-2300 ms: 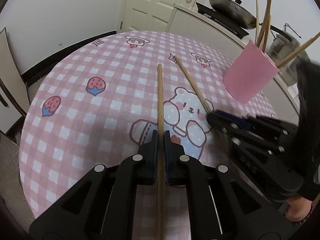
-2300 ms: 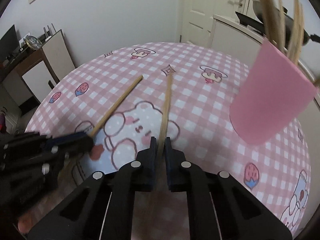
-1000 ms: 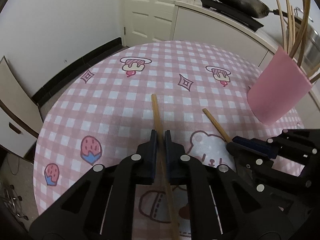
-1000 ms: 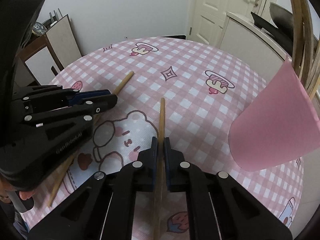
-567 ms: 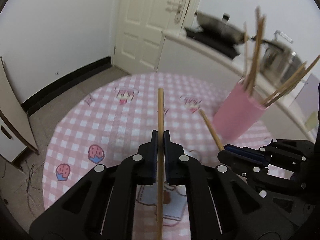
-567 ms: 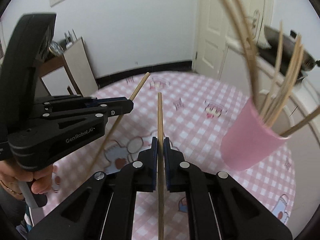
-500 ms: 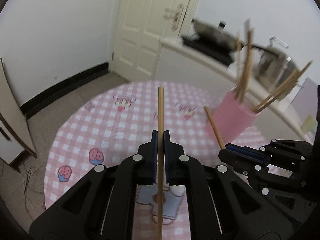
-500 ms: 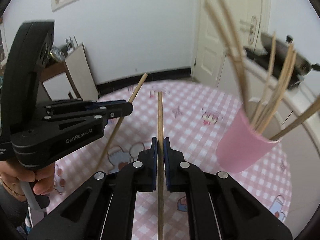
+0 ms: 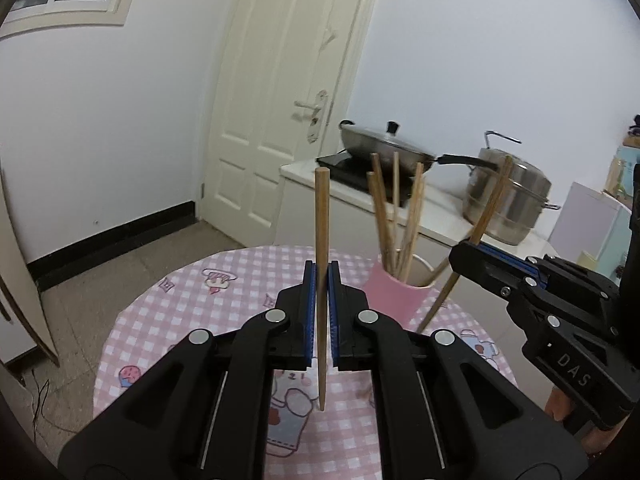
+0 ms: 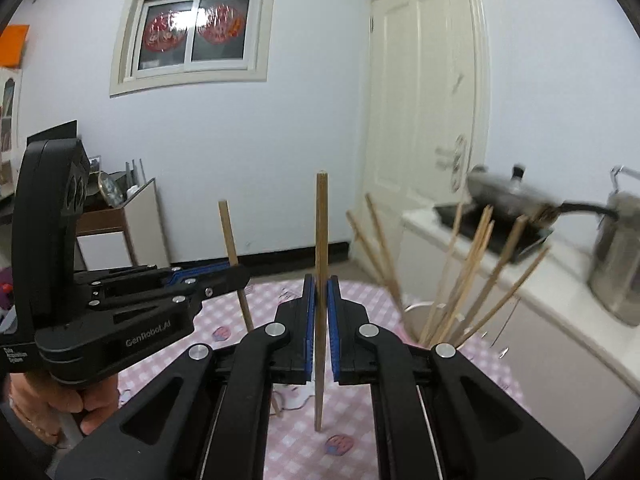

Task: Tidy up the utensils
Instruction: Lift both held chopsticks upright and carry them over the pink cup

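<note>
I hold one long wooden chopstick [image 9: 321,280] clenched upright in my left tool [image 9: 321,312] and another [image 10: 320,280] in my right tool [image 10: 320,316] (both lifted off the pink checked surface [image 9: 168,320]), thin tips down for dropping into the pink cylindrical holder cup [image 9: 390,294].

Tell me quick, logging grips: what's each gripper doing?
Left gripper: shut on a wooden chopstick.
Right gripper: shut on another wooden chopstick.

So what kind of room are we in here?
Most likely a small home kitchen or dining corner: a lidded wok on a cooktop, a steel steamer pot on the counter, and a round table with pink checked cloth.
</note>
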`<state>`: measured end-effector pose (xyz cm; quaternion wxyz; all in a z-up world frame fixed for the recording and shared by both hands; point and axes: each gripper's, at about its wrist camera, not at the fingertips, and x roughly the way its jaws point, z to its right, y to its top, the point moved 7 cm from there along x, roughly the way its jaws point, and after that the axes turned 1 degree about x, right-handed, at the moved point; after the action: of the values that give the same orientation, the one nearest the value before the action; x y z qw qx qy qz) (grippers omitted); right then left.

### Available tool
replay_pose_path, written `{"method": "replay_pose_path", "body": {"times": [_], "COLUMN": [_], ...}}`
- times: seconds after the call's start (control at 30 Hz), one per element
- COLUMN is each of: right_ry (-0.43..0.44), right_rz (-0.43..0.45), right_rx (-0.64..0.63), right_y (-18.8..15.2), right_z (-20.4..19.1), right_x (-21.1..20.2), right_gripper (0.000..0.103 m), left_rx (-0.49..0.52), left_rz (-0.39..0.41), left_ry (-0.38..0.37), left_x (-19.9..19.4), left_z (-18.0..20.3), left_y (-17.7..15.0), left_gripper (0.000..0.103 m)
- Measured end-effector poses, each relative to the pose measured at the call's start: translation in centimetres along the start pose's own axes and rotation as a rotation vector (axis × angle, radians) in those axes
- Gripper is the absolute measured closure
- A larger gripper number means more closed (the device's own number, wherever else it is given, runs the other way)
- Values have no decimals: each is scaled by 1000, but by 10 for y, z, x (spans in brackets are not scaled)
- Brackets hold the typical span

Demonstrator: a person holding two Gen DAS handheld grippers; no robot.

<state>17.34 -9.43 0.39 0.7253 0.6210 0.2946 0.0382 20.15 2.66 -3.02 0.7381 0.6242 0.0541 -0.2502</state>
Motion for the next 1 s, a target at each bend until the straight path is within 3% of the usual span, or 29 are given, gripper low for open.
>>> {"method": "replay_pose_path", "body": {"times": [0.13,0.33,0.73,1.0], "right_ry": [6,19,-62,-161], "right_rz": [-21,2,155,240], "right_rx": [26,65,78,27], "right_y": [-16,-12,44,63], "right_z": [9,18,54,73], "right_x": [6,-8,-54,-56], "right_gripper": [98,98,98,98], "left_rx": [6,43,40,75], "left_rz": [-22,18,282,394], "left_ry": [-14,-19,-162,-137], "left_x": [6,7,-18,-4], "left_z": [10,24,76,102], "left_y": [-9,-5,64,93], "left_gripper": [97,97,97,97]}}
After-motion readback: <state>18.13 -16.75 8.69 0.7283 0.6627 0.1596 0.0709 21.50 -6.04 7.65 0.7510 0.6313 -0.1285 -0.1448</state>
